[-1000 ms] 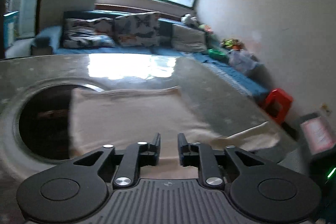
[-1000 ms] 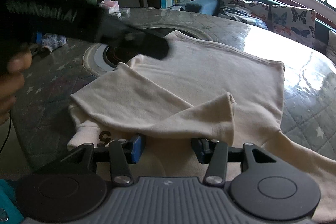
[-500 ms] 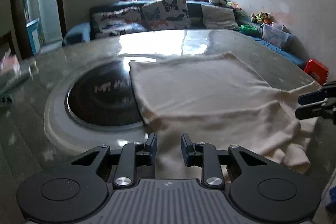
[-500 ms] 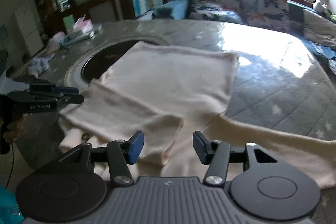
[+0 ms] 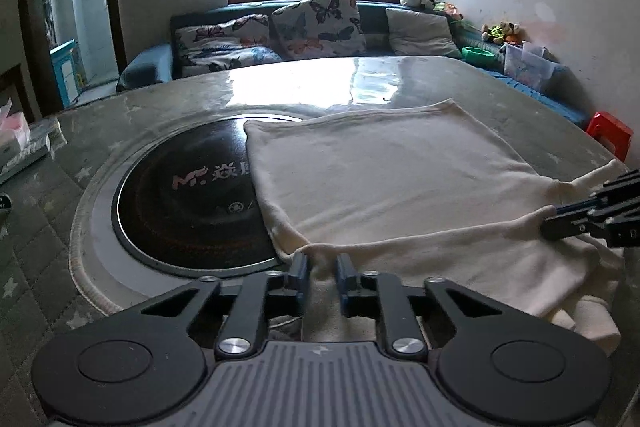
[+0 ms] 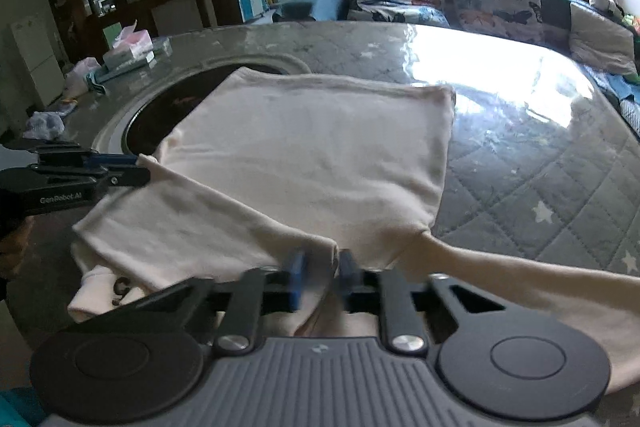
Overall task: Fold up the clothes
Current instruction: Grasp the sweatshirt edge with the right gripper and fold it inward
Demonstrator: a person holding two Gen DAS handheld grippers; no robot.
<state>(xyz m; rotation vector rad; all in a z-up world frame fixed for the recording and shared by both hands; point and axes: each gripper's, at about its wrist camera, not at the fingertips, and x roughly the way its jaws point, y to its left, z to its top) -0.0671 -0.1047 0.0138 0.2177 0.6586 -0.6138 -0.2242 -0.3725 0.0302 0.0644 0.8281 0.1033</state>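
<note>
A cream sweatshirt (image 5: 384,183) lies spread on the round table, partly over the dark inset hotplate (image 5: 188,195). It also shows in the right wrist view (image 6: 312,155), with one sleeve (image 6: 520,275) trailing to the right. My left gripper (image 5: 322,273) is shut on the sweatshirt's near left edge by the folded-in sleeve. My right gripper (image 6: 320,277) is shut on the cloth at the other end of the same fold. Each gripper shows in the other's view: the right one (image 5: 592,215) and the left one (image 6: 92,171).
The table (image 6: 540,163) has a quilted star-pattern cover. Tissue packs and boxes (image 6: 128,51) and a plastic bag (image 6: 42,125) sit at its far left. A sofa with butterfly cushions (image 5: 316,27) stands behind. A red stool (image 5: 610,135) is by the right wall.
Both grippers have come down to the sweatshirt's near edge. The right jaws have closed from wide open onto the cloth. The left jaws now hold cloth between them.
</note>
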